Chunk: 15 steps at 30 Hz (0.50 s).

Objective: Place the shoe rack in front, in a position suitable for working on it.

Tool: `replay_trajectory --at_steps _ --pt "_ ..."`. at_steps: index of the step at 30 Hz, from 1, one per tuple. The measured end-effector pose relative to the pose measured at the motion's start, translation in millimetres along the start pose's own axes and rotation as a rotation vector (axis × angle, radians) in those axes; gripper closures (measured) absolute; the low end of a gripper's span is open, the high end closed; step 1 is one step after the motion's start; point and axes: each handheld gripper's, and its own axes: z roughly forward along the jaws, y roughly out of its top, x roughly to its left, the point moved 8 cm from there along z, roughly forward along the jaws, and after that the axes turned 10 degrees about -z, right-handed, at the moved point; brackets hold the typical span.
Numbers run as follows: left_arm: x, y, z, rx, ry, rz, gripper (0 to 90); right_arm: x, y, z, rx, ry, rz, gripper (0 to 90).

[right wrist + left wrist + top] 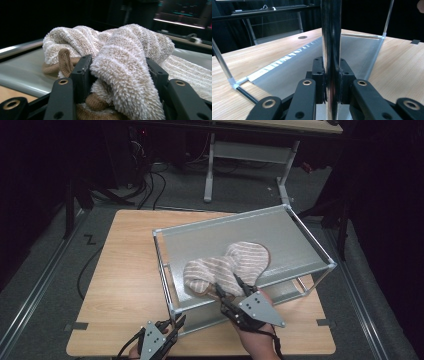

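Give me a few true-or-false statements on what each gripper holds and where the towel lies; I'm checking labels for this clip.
1. The right gripper is shut on a fold of the striped towel. True.
2. The towel lies on the wooden table. False: it lies on the top shelf of the metal rack.
3. The left gripper is clamped on an upright post of the rack. True.
4. The left gripper holds a corner of the towel. False: it holds only the post.
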Motion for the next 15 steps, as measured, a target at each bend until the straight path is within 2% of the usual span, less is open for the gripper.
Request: replay_trajectory --at_steps 3,4,7,9,12,15 --pt "-2.1 0.2 1.4 0.001 -0.007 0.008 79.4 22.4 7.6 2.2 -0.019 0.059 -0.002 48.5" --pt "-3.3 0.0 2.0 0.000 -0.010 -0.002 79.5 28.8 9.8 2.2 -0.025 0.076 -0.008 48.8" --pt "-4.3 0.2 3.0 0.000 -0.015 0.003 79.5 44.9 16.2 1.3 -0.043 0.129 -0.013 49.3" --pt "-4.9 0.3 3.8 0.000 -0.017 -0.001 79.6 51.9 18.2 0.7 -0.050 0.148 -0.014 50.3" --pt "-5.5 0.5 5.3 0.001 -0.024 -0.008 79.8 54.7 19.0 0.6 -0.053 0.166 -0.014 54.5" --pt "-6.9 0.6 6.9 0.005 -0.024 -0.019 79.9 53.9 18.4 0.1 -0.050 0.184 -0.015 64.0"
